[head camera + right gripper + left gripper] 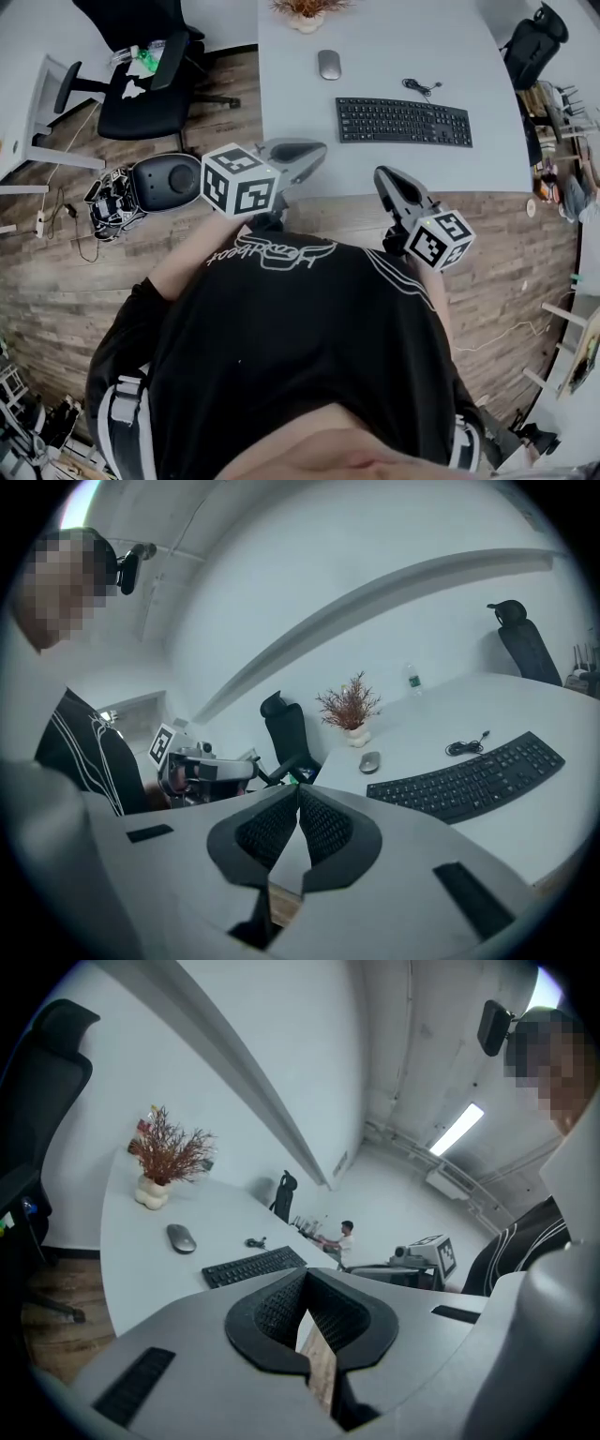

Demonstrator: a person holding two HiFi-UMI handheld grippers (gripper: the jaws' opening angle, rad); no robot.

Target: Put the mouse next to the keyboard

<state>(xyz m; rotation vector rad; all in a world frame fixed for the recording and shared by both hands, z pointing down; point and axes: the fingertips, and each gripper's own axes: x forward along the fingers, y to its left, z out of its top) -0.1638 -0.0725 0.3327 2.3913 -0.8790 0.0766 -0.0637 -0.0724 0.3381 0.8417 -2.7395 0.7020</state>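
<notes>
The left gripper hangs over the table's near edge, jaws together and empty. The mouse lies farther back, apart from the keyboard's left end. It looks light, rigid and smooth, best pinched across its long sides. The right gripper is likewise closed on nothing.

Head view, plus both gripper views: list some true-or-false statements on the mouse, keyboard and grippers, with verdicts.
1. The mouse lies on the table, apart from the keyboard. True.
2. The right gripper holds the mouse. False: its fingers are shut on nothing.
3. A potted plant stands beyond the mouse. True.
4. The left gripper is wide open. False: its fingers are together, empty.
</notes>
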